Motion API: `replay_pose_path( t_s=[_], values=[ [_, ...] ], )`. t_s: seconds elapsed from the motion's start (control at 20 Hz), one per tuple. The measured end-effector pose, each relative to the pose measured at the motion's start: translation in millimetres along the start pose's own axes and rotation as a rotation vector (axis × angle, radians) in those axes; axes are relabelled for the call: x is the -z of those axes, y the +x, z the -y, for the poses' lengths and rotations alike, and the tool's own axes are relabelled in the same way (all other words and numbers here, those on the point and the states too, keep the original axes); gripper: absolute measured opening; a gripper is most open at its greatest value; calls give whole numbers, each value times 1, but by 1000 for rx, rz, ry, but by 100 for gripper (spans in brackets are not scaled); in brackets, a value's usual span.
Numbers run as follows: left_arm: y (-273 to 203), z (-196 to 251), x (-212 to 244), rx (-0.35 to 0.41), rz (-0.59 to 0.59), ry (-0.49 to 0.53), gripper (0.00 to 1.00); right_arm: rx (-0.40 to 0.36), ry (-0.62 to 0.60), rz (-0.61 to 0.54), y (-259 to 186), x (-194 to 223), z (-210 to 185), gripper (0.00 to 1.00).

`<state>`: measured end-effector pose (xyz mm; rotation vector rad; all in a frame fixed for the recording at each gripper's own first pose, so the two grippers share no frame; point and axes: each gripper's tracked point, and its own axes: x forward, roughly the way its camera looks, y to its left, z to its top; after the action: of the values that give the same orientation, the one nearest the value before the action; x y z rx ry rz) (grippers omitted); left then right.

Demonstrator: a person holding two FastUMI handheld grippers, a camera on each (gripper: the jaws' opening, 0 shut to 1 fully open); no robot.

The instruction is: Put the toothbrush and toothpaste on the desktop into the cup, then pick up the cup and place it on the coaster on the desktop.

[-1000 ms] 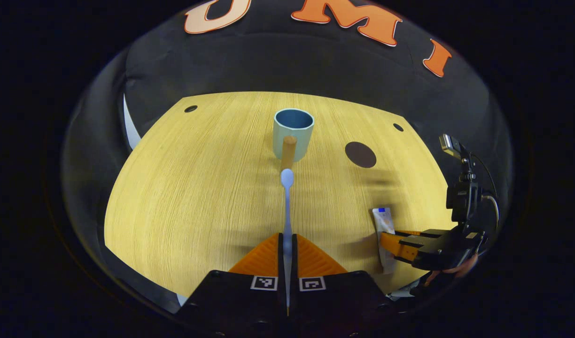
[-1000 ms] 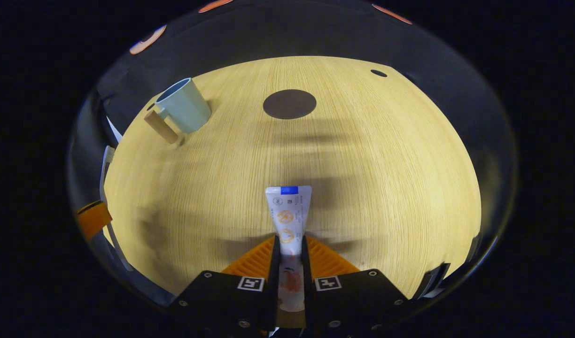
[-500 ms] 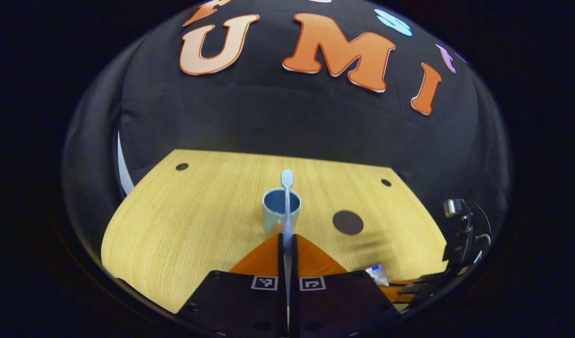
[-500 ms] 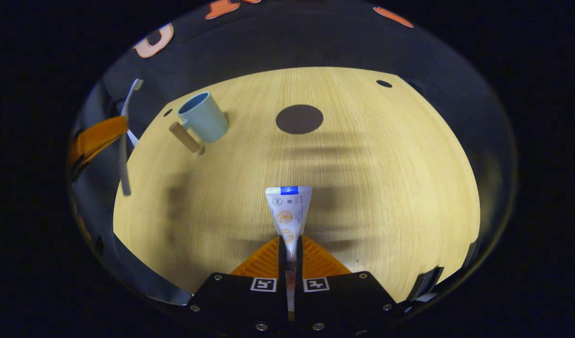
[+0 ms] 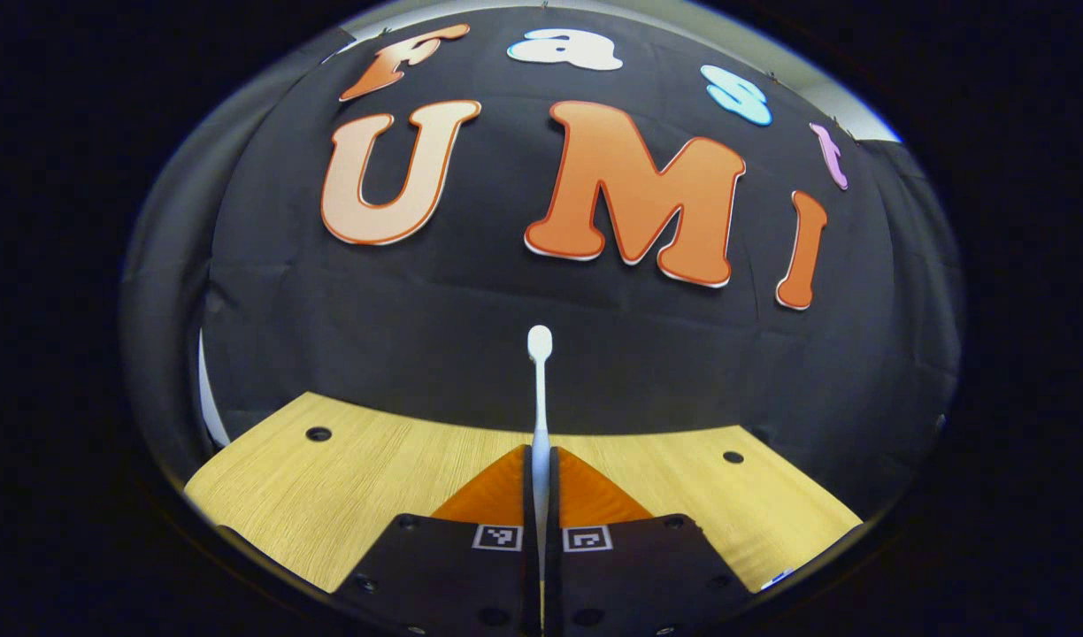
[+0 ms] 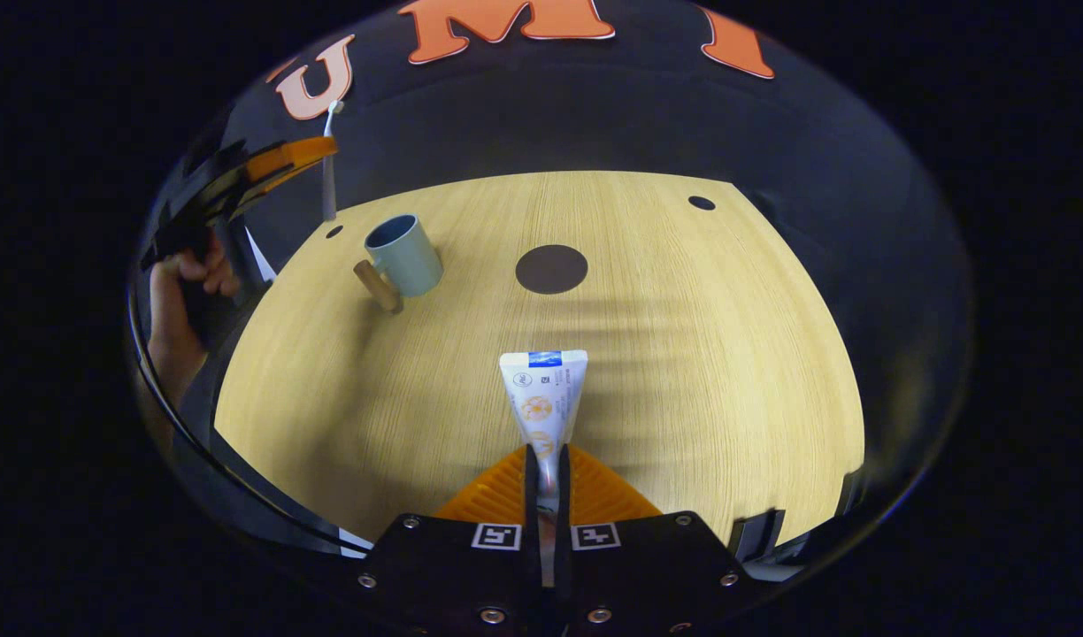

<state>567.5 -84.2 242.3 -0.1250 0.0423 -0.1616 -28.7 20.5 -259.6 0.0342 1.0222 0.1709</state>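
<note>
At the far left of the right gripper view, a hand (image 6: 183, 301) holds the left gripper (image 6: 316, 152) raised above the desktop (image 6: 683, 354), its fingers clamped on the toothbrush (image 6: 329, 168), which hangs roughly upright with its head at the top, above and to the left of the cup. In the left gripper view the same left gripper (image 5: 541, 464) shows its two fingers pressed together on the toothbrush (image 5: 539, 380), whose shaft runs straight forward and whose head stands against the black cloth wall (image 5: 418, 310), with the far edge of the desktop (image 5: 373, 460) below. Moving right in the right gripper view, the pale blue cup (image 6: 403, 257) stands upright on the desktop with its wooden handle (image 6: 378, 286) turned toward the lower left; its inside looks empty. Further right, well apart from the cup, lies the dark round coaster (image 6: 551, 269). At the bottom centre, the right gripper (image 6: 547, 464) is clamped on the toothpaste (image 6: 541, 398), both fingers squeezing its lower end while the flat crimped end points forward, held off the desktop.
</note>
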Motion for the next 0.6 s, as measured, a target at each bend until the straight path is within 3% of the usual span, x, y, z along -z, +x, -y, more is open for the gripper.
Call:
replay_pose_path(
  t_s=[0.2,0.6],
  values=[
    [26,6,2,32,60,-11,2,-6,15,-10,-2,-3,-1,6],
    [54,-13,48,0,42,8,3,-29,32,-26,-4,-3,0,6]
  ],
)
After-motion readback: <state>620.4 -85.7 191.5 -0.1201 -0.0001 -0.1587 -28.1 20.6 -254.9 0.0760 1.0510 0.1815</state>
